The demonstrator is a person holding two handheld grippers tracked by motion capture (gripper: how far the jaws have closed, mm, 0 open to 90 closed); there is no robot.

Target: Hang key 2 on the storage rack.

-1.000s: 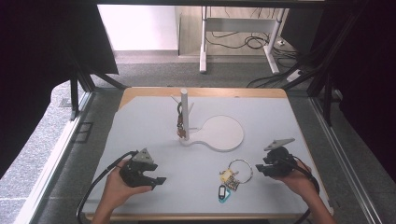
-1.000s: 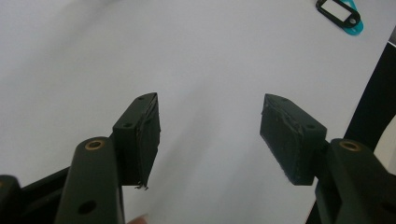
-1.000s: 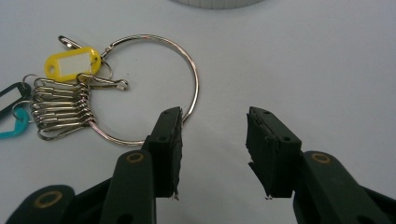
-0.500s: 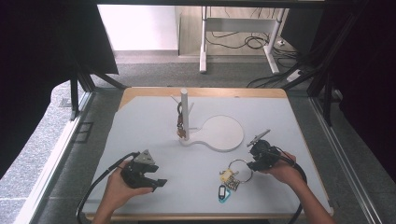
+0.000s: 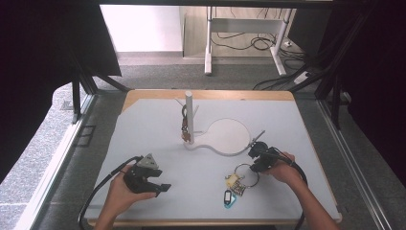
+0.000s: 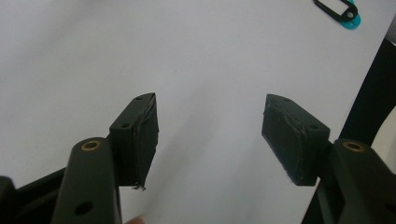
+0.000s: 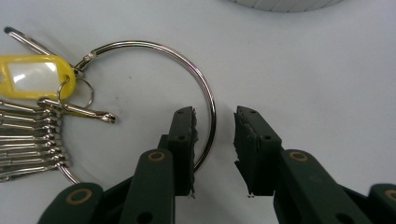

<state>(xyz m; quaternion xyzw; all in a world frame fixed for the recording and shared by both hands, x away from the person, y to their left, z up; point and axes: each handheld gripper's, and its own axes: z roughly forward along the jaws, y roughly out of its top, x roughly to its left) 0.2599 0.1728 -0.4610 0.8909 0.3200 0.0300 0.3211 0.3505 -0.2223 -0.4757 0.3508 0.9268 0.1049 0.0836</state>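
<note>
A large metal key ring (image 7: 205, 93) lies flat on the white table (image 5: 158, 129), carrying a yellow tag (image 7: 35, 77) and several silver keys (image 7: 28, 144). My right gripper (image 7: 215, 112) straddles the ring's wire at its right arc. Its jaws have just been closing, but a gap remains on both sides of the wire and the pads do not press on it. In the high view the right gripper (image 5: 253, 163) sits at the ring (image 5: 246, 173), front right. My left gripper (image 5: 160, 184) rests front left, open and with nothing between its fingers (image 6: 140, 135).
A white stand (image 5: 189, 112) with an upright post and a round base (image 5: 229, 136) occupies the table's middle, with another bunch of keys (image 5: 185, 127) hanging on it. A blue-and-black tag (image 5: 229, 199) lies near the front edge, and appears in the left gripper view (image 6: 338, 10).
The right hand has slid left from the table's right side to the key ring, and its jaws have narrowed around the ring wire. The left hand has stayed put.
</note>
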